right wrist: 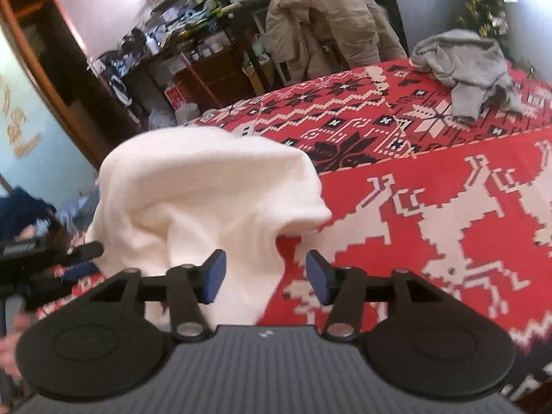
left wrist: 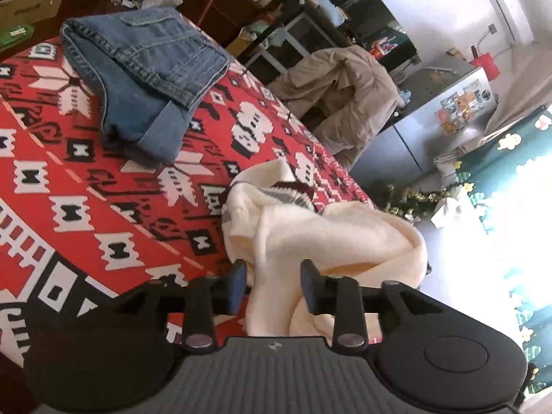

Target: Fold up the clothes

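Your left gripper (left wrist: pixel 274 284) and right gripper (right wrist: pixel 265 276) both stand with jaws parted, cream sweater (left wrist: pixel 310 234) cloth lying between the pads but apparently not pinched, though the blur leaves that uncertain. The sweater sits bunched at the lower centre of each view, at the near edge of the red patterned blanket (left wrist: pixel 86 179). Close on a hem or shoulder seam, not loose bulk, then pull it flat before folding. Folded jeans (left wrist: pixel 145 69) lie upper left; a grey garment (right wrist: pixel 462 65) waits crumpled upper right. Beyond, a tan coat (right wrist: pixel 327 17) hangs before cluttered shelves (right wrist: pixel 193 34).
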